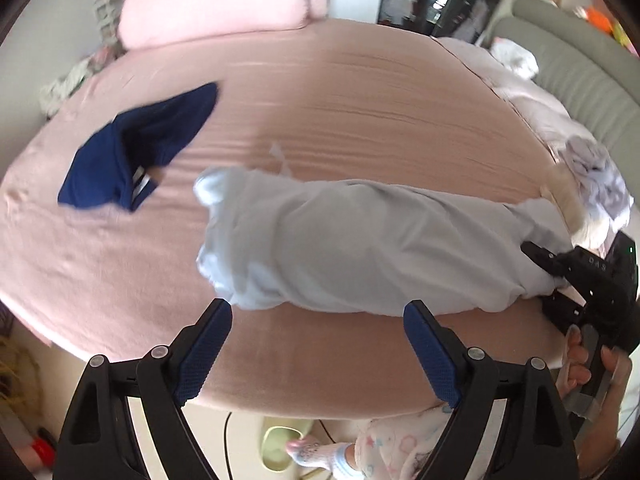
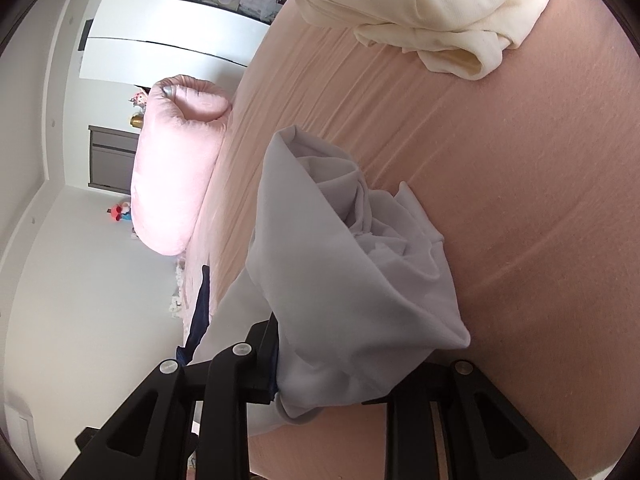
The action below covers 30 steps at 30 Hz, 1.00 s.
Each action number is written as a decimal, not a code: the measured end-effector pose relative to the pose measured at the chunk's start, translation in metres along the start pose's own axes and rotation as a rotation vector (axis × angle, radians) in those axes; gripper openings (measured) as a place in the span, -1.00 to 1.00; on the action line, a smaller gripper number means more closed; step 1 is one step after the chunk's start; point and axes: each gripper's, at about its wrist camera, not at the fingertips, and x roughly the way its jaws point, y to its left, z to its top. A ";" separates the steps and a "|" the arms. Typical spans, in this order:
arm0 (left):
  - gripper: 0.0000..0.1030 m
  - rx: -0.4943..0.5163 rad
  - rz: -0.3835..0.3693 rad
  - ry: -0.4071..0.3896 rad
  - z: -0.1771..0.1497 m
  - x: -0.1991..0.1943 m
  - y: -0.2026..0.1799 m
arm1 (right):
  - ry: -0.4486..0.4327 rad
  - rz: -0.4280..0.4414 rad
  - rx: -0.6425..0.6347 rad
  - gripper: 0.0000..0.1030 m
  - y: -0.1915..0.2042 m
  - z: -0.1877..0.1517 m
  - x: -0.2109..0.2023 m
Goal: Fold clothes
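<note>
pink bed (image 1: 360, 92) holds all. long pale grey garment (image 1: 360, 240) lies bunched across near edge. right claw (image 2: 320, 376) pinches its end; left claw (image 1: 318, 354) spread wide, empty, above near edge. best move: left claw grabs far end, pull flat, then fold. navy garment (image 1: 136, 152) near, cream clothes (image 2: 432, 12) beside; keep grey cloth off them.

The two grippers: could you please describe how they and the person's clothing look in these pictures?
The left gripper has black angular fingers with silver pivot bolts and ribbed dark blue pads. The right gripper is black too, with small white markings and a green light on its body; its own camera shows the same silver bolts. Below, the person wears white patterned trousers and a light printed sock.
</note>
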 end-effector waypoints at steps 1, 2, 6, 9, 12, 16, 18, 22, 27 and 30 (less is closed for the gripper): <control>0.71 0.027 0.005 -0.007 0.003 -0.001 -0.007 | 0.000 0.001 0.000 -0.54 -0.001 0.000 0.000; 0.71 0.055 0.010 -0.013 0.005 -0.001 -0.015 | 0.000 0.002 0.001 -0.53 -0.001 0.000 -0.001; 0.71 0.169 0.024 -0.025 0.007 0.001 -0.038 | 0.001 0.001 0.003 -0.53 0.001 0.001 0.001; 0.71 0.303 0.071 -0.037 0.005 0.009 -0.058 | -0.005 -0.012 0.011 -0.52 0.004 0.002 0.001; 0.71 0.438 0.129 -0.052 0.000 0.015 -0.080 | -0.023 -0.067 -0.034 -0.50 0.016 0.002 0.000; 0.71 0.537 0.114 -0.057 -0.005 0.019 -0.098 | -0.034 -0.094 -0.064 -0.50 0.025 0.003 -0.001; 0.71 0.571 0.111 -0.064 -0.008 0.019 -0.107 | -0.053 -0.075 -0.050 -0.50 0.024 0.003 -0.004; 0.71 0.612 0.078 -0.067 -0.009 0.023 -0.117 | -0.066 -0.077 -0.063 -0.46 0.030 0.005 -0.006; 0.71 0.649 0.056 -0.050 -0.010 0.031 -0.127 | -0.081 -0.070 -0.085 -0.45 0.041 0.006 -0.010; 0.71 0.660 0.053 -0.060 -0.009 0.035 -0.132 | -0.079 -0.078 -0.094 -0.45 0.047 0.007 -0.013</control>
